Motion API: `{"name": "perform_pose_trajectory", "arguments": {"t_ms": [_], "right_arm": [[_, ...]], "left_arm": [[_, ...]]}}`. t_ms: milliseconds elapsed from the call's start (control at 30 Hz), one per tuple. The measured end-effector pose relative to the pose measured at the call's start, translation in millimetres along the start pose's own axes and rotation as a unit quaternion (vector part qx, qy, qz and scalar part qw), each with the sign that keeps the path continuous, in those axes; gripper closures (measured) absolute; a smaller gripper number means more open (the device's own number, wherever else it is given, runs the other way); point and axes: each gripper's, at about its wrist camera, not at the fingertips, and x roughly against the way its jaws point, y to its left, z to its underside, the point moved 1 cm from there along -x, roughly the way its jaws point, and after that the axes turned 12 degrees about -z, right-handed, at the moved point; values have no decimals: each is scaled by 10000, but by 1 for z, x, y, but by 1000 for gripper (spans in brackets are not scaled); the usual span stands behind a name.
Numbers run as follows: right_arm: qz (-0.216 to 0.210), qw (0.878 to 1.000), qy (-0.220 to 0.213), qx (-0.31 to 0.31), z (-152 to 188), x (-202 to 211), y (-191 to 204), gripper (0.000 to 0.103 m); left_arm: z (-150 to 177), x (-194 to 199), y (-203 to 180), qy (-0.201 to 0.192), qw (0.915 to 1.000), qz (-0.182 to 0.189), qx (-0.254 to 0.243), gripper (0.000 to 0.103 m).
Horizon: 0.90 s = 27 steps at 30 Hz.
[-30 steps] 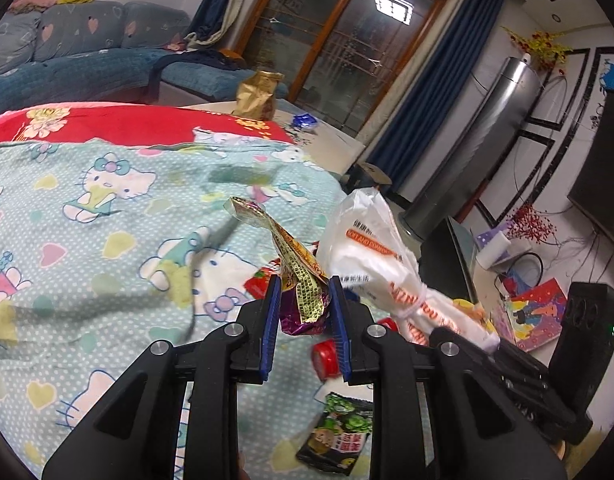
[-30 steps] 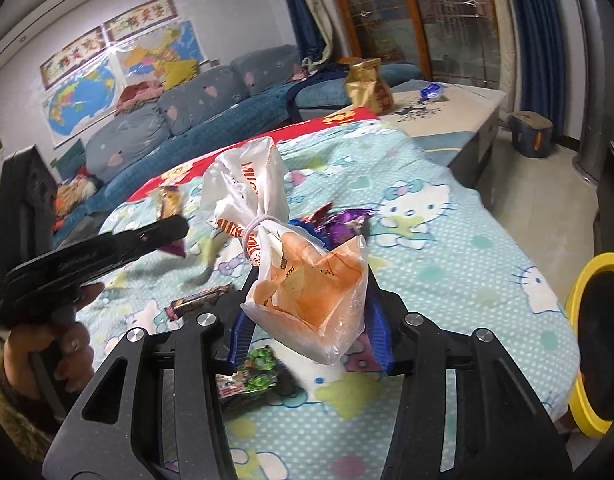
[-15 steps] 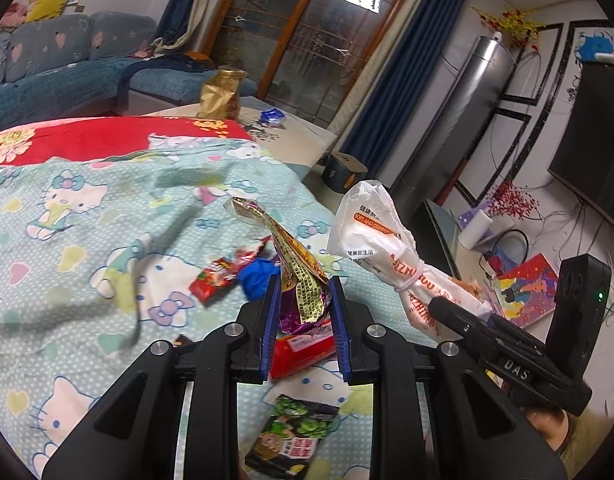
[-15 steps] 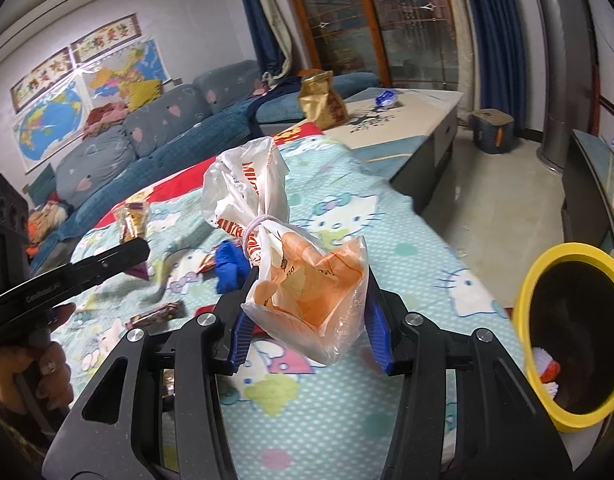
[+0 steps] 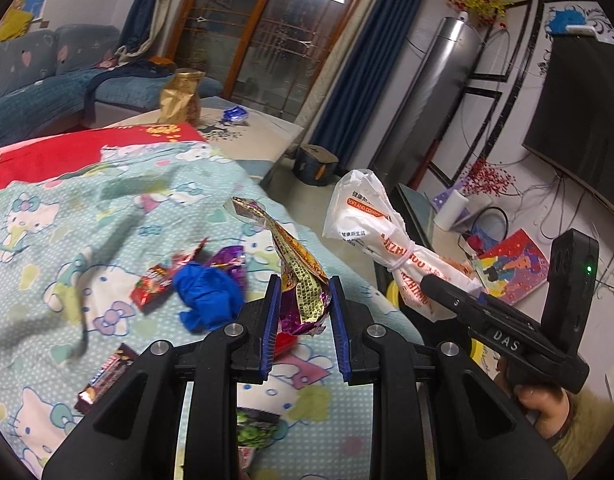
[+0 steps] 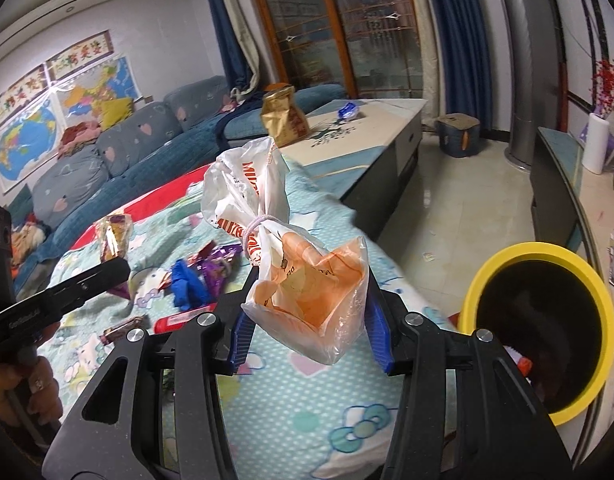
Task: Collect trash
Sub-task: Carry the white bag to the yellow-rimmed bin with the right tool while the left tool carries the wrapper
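Observation:
My left gripper point(image 5: 304, 292) is shut on a crumpled gold and purple foil wrapper point(image 5: 295, 272) and holds it above the Hello Kitty bedspread point(image 5: 47, 208). My right gripper point(image 6: 307, 296) is shut on a tied white and orange plastic bag point(image 6: 303, 280), also seen in the left wrist view point(image 5: 383, 236). A yellow-rimmed bin point(image 6: 543, 320) stands on the floor to the right of the bed. On the bedspread lie a blue crumpled glove point(image 5: 207, 296), a red wrapper point(image 5: 155, 284), a brown bar wrapper point(image 5: 107, 376) and a green packet point(image 5: 255, 432).
A low table point(image 6: 371, 128) with a gold bag point(image 6: 283, 116) stands beyond the bed. A blue sofa point(image 6: 107, 156) runs along the back wall. A dark TV cabinet point(image 6: 555, 176) lines the right side, with tiled floor point(image 6: 459, 200) between.
Both grippers have swung right toward the bed's edge with their loads. The yellow bin has come into the right wrist view and now looks larger and closer.

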Motion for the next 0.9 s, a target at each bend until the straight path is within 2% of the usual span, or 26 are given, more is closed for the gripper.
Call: {"name": "perform_pose_trajectory", "arguments": {"t_ms": [467,900], "right_arm": [[576,9979,-204,-213,-4,31,-40,63],[1084,9924,-313,-501,0,58,-81,63]], "left_arm": [[-1,-9,-44,27,9984,398,-404,80],[4,-19,-91,130,9936,767,-821,80]]}}
